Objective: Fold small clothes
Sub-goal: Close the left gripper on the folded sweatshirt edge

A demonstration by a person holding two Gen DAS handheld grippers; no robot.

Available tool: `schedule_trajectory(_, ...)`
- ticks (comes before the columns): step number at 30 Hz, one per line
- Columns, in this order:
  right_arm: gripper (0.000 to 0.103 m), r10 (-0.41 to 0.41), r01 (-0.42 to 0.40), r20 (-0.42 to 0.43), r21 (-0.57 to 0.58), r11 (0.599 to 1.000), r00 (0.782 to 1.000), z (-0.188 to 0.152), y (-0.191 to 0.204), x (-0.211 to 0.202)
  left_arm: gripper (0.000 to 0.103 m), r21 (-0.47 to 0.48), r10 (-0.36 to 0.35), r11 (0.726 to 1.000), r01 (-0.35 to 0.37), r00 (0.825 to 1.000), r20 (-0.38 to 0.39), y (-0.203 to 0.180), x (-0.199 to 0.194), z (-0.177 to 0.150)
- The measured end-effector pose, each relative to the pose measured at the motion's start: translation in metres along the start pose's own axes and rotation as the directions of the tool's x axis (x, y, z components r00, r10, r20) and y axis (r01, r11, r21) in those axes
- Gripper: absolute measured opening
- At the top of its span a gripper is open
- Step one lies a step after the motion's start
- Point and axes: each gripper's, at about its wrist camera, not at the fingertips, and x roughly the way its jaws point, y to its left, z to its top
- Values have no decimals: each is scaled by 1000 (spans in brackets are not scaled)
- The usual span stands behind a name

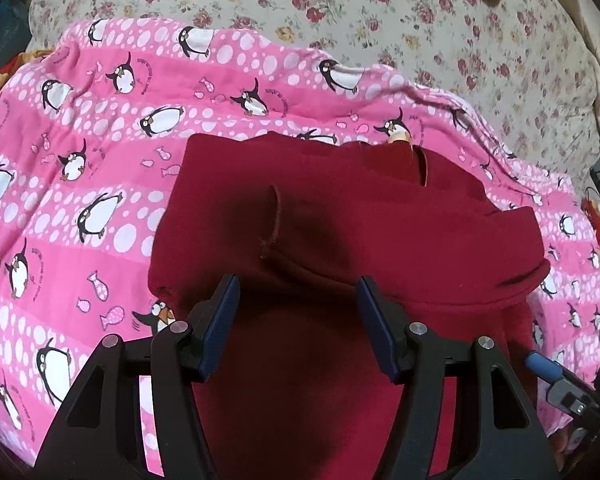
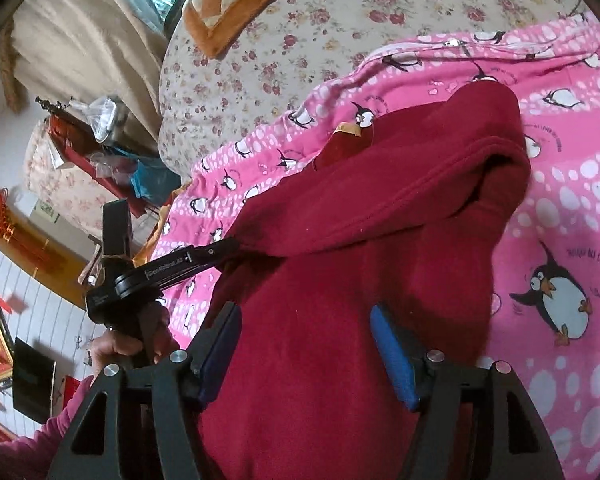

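A dark red fleece garment (image 1: pixel 340 216) lies partly folded on a pink penguin-print blanket (image 1: pixel 80 184). It also shows in the right wrist view (image 2: pixel 380 220), bunched toward a folded end at the upper right. My left gripper (image 1: pixel 296 292) is open just above the garment's near part, with cloth between and below its blue pads. My right gripper (image 2: pixel 304 320) is open over the garment's near part. The left gripper (image 2: pixel 220 248) shows from the side in the right wrist view, its tip touching the garment's edge.
The blanket (image 2: pixel 560 208) lies on a floral bedsheet (image 1: pixel 380 12). An orange checked cushion (image 2: pixel 236 4) lies at the far end of the bed. A cluttered bedside stand (image 2: pixel 96 136) stands left of the bed. The right gripper's tip (image 1: pixel 548 368) shows at the lower right.
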Motion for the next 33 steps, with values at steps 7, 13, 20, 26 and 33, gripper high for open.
schedule_trajectory(7, 65, 10, -10, -4, -7, 1000, 1000, -3, 2, -3, 61, 16, 15, 1000, -15, 1000, -16, 0, 7, 0)
schedule_trajectory(13, 65, 4, -4, 5, 28, 1000, 1000, -2, -5, -3, 61, -20, -19, 1000, 19, 1000, -20, 11, 8, 7)
schedule_trajectory(20, 65, 1, -2, 10, 72, 997, 1000, 0, -16, -1, 61, -25, -49, 999, 48, 998, -40, 13, 18, 14)
schedule_trajectory(26, 65, -1, 1, -2, 71, 997, 1000, 0, -17, 3, 60, -2, -58, 998, 58, 998, -38, 6, 28, 21)
schedule_trajectory(33, 65, -9, 8, 7, 89, 996, 1000, 2, -24, 1, 16, 108, -6, 994, 7, 1000, -4, -9, 30, 31)
